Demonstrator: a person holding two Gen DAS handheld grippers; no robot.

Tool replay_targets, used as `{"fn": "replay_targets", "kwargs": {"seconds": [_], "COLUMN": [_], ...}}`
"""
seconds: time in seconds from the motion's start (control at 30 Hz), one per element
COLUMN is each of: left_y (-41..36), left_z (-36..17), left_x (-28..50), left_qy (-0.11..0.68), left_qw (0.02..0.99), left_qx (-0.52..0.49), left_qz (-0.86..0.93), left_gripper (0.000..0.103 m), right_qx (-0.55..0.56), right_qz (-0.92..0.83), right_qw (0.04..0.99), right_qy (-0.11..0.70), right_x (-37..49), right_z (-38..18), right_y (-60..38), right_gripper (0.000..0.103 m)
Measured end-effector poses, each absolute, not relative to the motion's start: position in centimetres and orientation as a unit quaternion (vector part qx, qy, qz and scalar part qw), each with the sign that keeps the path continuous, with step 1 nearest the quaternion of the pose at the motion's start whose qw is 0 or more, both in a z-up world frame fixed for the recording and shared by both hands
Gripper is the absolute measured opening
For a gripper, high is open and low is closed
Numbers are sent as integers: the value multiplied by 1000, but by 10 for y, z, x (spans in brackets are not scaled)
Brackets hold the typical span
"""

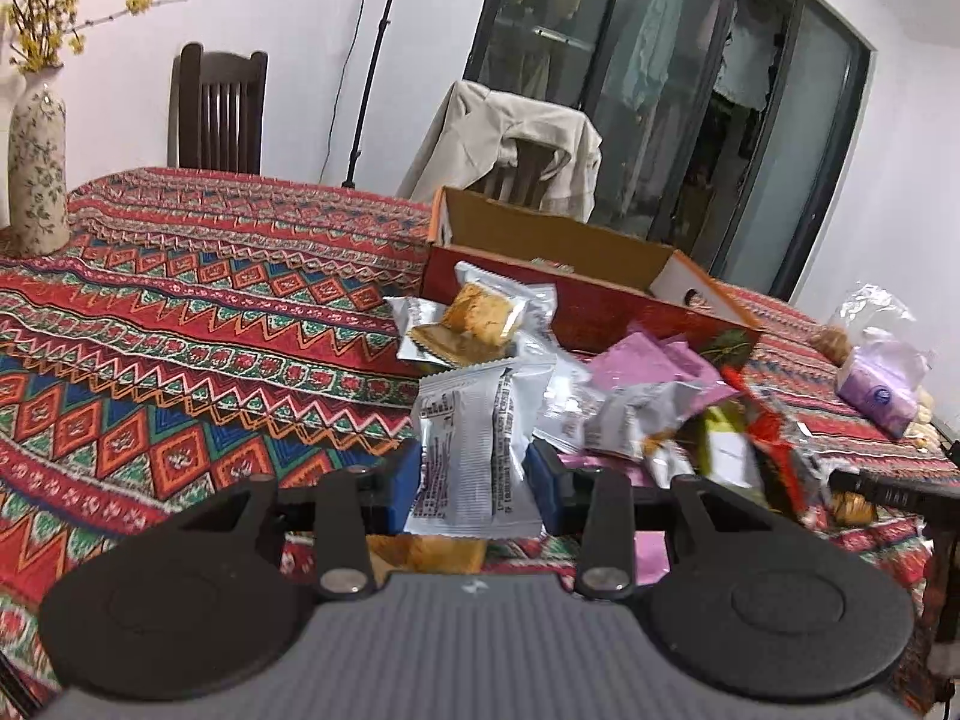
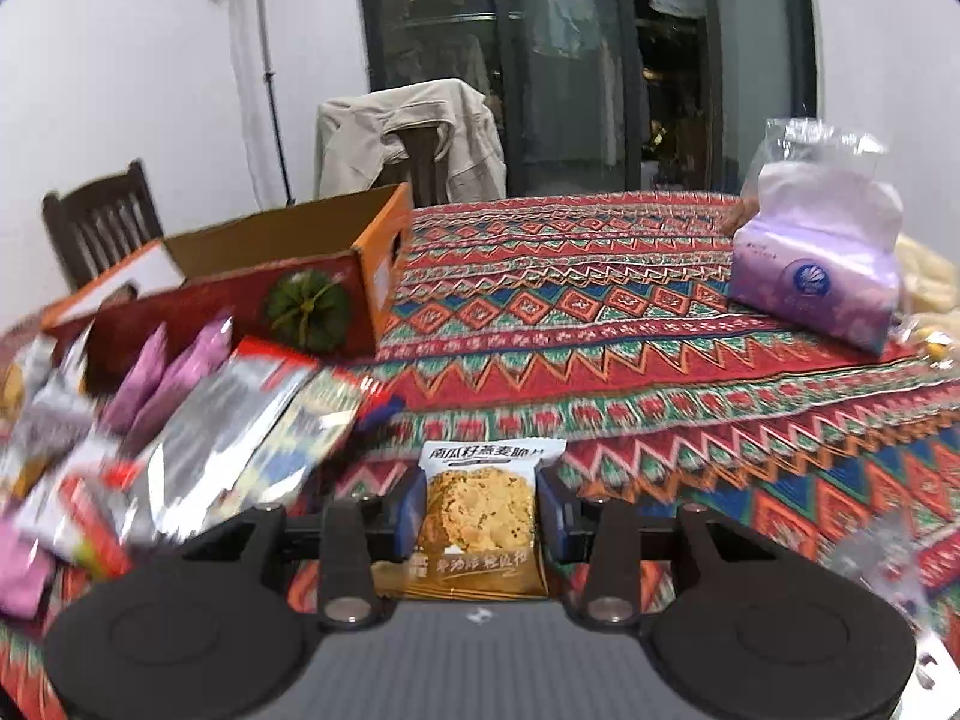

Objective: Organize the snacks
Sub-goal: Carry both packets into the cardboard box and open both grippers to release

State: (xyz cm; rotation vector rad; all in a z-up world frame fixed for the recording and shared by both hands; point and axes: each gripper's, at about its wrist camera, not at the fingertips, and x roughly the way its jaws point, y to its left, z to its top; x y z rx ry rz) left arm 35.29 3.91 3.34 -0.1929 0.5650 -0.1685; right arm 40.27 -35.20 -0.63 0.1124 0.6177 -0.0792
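Observation:
My left gripper [image 1: 474, 480] is shut on a silver snack packet [image 1: 474, 450], seen back side up, held above the patterned tablecloth. My right gripper [image 2: 480, 510] is shut on an oat cookie packet [image 2: 480, 516] with a cookie picture on its front. A pile of mixed snack packets [image 1: 630, 408] lies ahead of the left gripper, with two cookie packets [image 1: 474, 318] at its far side. An open cardboard box [image 1: 576, 264] with red sides stands behind the pile. In the right wrist view the box [image 2: 252, 288] is at the left, with the pile [image 2: 180, 420] in front of it.
A purple tissue pack [image 2: 822, 264] sits at the table's right side, also in the left wrist view [image 1: 882, 384]. A flowered vase [image 1: 36, 174] stands at the far left. Two chairs [image 1: 216, 114] stand behind the table, one draped with a beige jacket [image 1: 516, 144].

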Motion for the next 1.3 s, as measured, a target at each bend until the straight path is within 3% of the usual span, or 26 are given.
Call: {"fn": "replay_targets", "kwargs": {"seconds": [0.13, 0.3, 0.4, 0.57, 0.8, 1.07, 1.3], "left_y": [31, 19, 17, 14, 15, 10, -11], "left_z": [41, 44, 44, 46, 64, 121, 115], "left_x": [337, 332, 328, 323, 344, 451, 615], "left_qy": [269, 267, 264, 263, 255, 249, 289], "left_qw": [954, 955, 956, 956, 960, 957, 948], "left_qx": [-94, -91, -92, -89, -73, -50, -12], "left_qz": [-92, -92, -91, -91, -94, -137, -135], "left_gripper": [40, 40, 40, 40, 40, 40, 40], "right_qx": [29, 39, 45, 22, 8, 26, 41], "right_qz": [-19, -11, -7, -5, -1, 80, 131], "right_qw": [951, 949, 948, 948, 963, 974, 962], "right_qy": [307, 312, 316, 319, 270, 211, 237], "right_x": [374, 376, 380, 375, 350, 384, 526], "right_z": [-3, -9, -10, -8, 25, 102, 140], "right_y": [-339, -336, -337, -334, -335, -335, -319], "right_gripper": [40, 52, 52, 40, 40, 40, 40]}}
